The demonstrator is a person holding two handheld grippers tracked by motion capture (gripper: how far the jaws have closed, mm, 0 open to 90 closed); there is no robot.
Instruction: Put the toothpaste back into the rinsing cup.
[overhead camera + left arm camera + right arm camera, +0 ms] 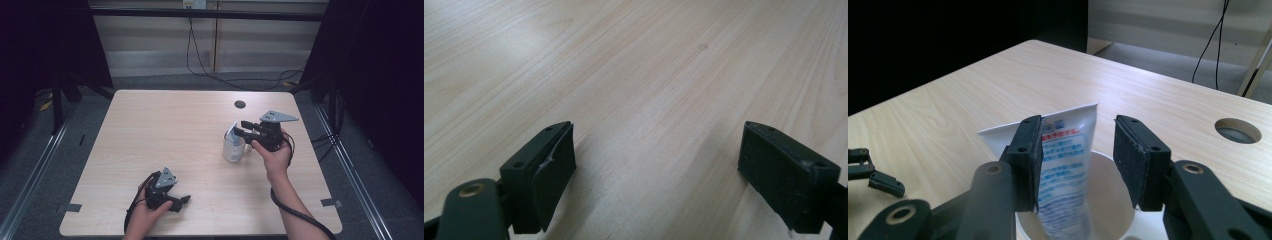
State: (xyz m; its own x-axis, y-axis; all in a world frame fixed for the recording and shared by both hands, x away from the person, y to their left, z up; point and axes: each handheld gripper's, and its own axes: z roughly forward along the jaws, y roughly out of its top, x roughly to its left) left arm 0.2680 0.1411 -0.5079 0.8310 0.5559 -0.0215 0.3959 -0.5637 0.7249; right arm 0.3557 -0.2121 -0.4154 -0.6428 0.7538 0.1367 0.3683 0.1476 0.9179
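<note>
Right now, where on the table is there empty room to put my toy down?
The whole far-left stretch of the table is bare, from the left claw up to the far edge. It is crowded at the right, where the right claw hovers over the cup holding a tube.

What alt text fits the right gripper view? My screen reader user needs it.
The right gripper hangs open around a white tube with blue print, which stands in a white cup on a light wooden table.
</note>
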